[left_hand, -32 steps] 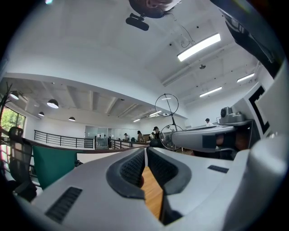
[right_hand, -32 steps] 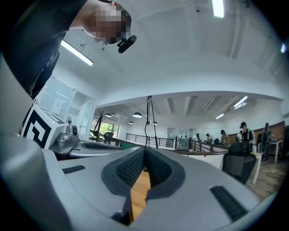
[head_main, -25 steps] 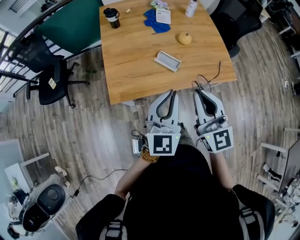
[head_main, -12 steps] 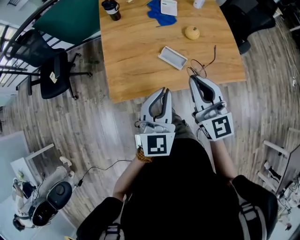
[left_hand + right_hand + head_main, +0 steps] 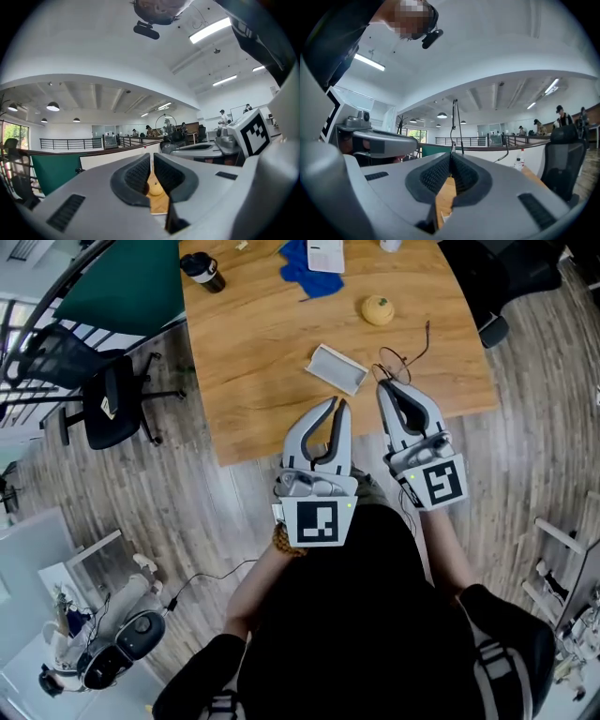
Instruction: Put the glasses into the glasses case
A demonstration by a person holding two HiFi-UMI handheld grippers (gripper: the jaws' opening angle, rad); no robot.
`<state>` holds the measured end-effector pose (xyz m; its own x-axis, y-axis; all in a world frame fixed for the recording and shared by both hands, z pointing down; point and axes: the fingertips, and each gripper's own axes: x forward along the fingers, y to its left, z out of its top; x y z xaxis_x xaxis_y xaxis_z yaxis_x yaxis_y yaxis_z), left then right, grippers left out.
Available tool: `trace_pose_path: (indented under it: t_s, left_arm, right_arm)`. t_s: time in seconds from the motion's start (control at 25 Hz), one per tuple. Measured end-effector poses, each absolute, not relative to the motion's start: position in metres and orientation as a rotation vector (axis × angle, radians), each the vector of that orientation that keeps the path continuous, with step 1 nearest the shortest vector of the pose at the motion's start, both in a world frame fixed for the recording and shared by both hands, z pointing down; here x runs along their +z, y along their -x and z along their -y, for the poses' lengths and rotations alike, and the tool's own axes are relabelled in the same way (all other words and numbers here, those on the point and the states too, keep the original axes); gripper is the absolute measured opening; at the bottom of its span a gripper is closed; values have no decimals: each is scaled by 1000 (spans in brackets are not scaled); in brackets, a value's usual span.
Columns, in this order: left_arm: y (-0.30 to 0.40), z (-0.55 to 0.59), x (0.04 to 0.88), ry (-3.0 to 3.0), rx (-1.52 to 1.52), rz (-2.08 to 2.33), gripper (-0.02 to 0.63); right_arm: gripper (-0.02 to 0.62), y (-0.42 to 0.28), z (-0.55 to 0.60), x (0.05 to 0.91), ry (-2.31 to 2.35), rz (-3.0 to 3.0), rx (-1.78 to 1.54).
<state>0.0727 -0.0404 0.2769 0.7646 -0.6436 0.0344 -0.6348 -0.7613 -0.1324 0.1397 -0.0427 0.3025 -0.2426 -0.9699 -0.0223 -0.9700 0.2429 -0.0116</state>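
A honey-brown wood-grain worktop (image 5: 253,352) carries a pale grey glasses case (image 5: 337,368), a blue cloth (image 5: 302,261) and a round yellow object (image 5: 379,308); the grey-white left claw (image 5: 339,405) and right claw (image 5: 382,386) bear black-and-white square markers.

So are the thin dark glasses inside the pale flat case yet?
No, the thin dark glasses lie on the wooden table beside the pale flat case.

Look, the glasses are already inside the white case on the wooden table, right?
Not quite. The glasses are not inside the white case. They lie on the wooden table beside the case, just to its right and apart from it. The head view shows this, and there the case looks empty.
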Motion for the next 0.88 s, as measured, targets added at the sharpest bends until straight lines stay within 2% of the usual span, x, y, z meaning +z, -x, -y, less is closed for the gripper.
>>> trace_pose_path:
  t_s: [0.36,0.88]
  left_arm:
    - [-143,61,270,2847,-98,-977,40]
    - [-150,104,294,2857,-36,-1103,40]
  right_arm:
    - [14,-179,84,328,1818,-2495,-27]
    - [14,-179,126,415,1450,-2735,-415]
